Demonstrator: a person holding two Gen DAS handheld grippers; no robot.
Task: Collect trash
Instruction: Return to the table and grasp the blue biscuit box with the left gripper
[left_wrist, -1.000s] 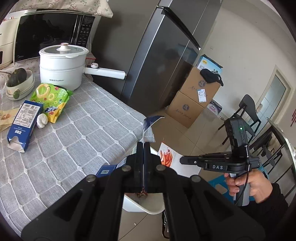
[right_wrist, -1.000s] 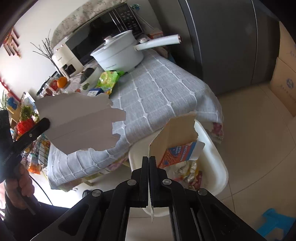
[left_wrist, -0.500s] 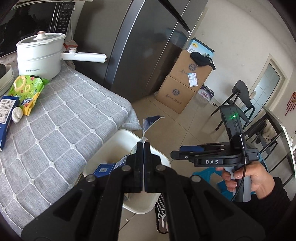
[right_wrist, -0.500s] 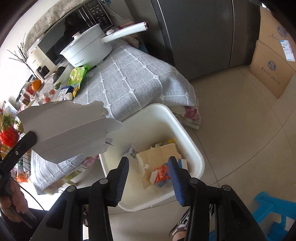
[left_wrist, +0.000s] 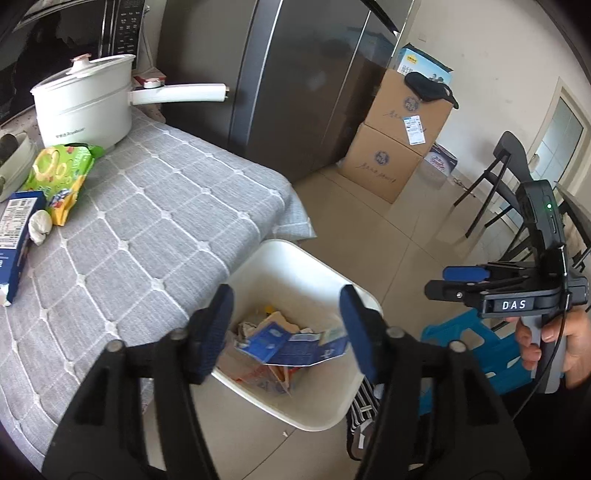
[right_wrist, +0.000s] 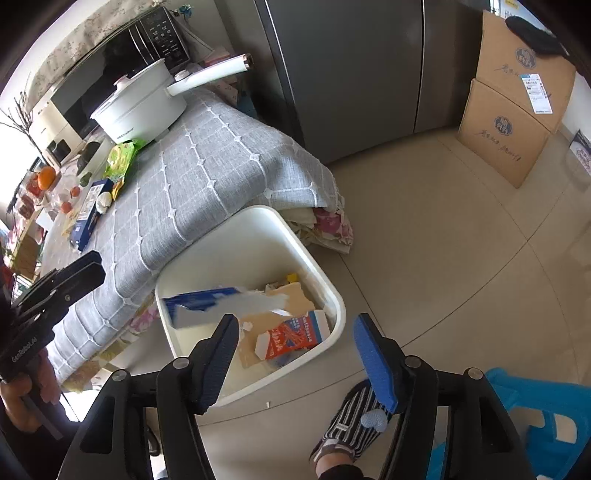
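Hovering over a white plastic bin (left_wrist: 295, 413), the left gripper (left_wrist: 286, 334) has its blue-padded jaws spreading apart, with nothing pinched between them. The right gripper (right_wrist: 295, 363) does the same above the same bin (right_wrist: 255, 229), jaws widening and holding nothing. In the left wrist view the right gripper appears at the far right, carried in a person's hand (left_wrist: 554, 350).

Inside the bin lies the collected trash: a torn blue carton piece (left_wrist: 291, 343), seen blurred near the bin's left side in the right wrist view (right_wrist: 207, 301), and an orange and white packet (right_wrist: 295, 334) on brown cardboard (right_wrist: 291, 295).

The bin stands on a pale tiled floor (right_wrist: 461, 240), just beside the corner of a table draped in a grey quilted cloth (left_wrist: 147, 221). More items remain on that table: a green snack bag (left_wrist: 61, 173), a blue box (left_wrist: 14, 236) and a crumpled white wad (left_wrist: 40, 226) touching the bag's lower end. A white electric pot (left_wrist: 85, 107) with a long handle sits behind them, in front of a black microwave (right_wrist: 122, 74).

A dark grey refrigerator (left_wrist: 295, 81) rises behind the table. Two stacked cardboard boxes (left_wrist: 399, 140) stand against the wall beside it. A blue plastic stool (right_wrist: 535, 417) is near the bin, and a striped slipper (right_wrist: 351, 421) shows on the floor below the right gripper.
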